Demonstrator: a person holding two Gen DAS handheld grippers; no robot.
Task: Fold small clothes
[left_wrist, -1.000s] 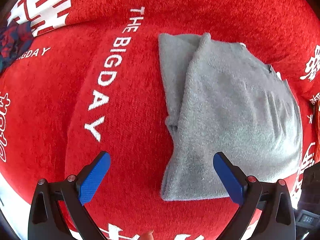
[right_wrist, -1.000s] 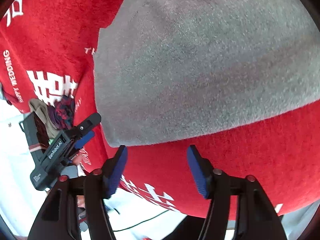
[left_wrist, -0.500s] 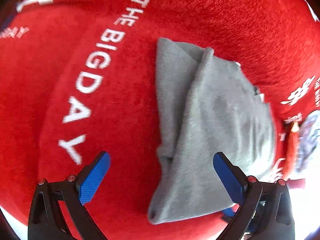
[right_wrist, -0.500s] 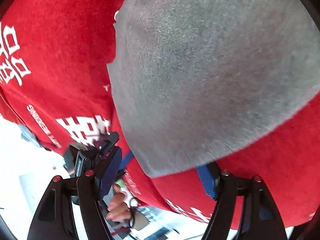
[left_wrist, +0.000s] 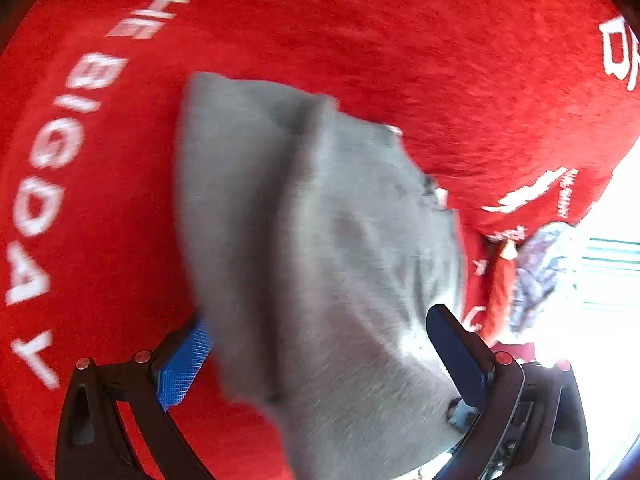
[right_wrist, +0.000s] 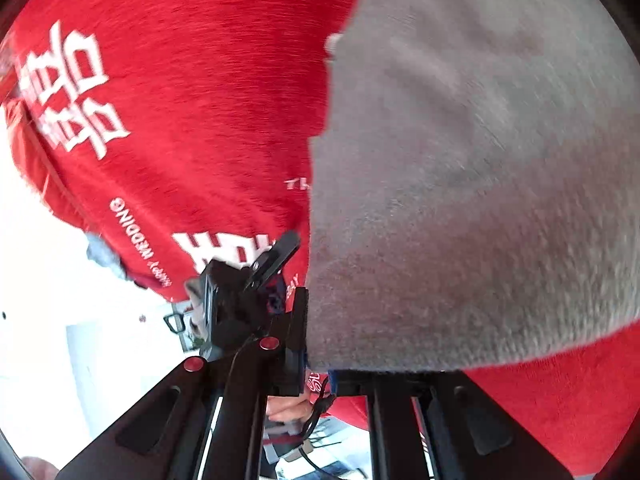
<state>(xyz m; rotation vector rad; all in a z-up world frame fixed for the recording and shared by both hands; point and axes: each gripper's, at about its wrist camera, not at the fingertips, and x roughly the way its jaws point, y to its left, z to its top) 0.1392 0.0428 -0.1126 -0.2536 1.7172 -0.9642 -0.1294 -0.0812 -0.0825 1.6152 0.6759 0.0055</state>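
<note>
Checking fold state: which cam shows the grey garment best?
Left wrist: the grey garment shows most of its outline and a fold ridge on the red cloth, though blurred. Right wrist shows only a close grey expanse and its near edge.

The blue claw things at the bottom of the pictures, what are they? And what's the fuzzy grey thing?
Those are grippers: two-finger tongs a person holds, one in each hand. A tiny camera on each looks along its fingers, so you get one picture per hand. The grey thing is a small garment, partly folded, lying on a red cloth with white writing. In the left picture, the left gripper is wide open, with the garment's edge between its fingers. In the right picture, the right gripper has nearly closed around the garment's near corner. The black object beside it is the other gripper.
</note>
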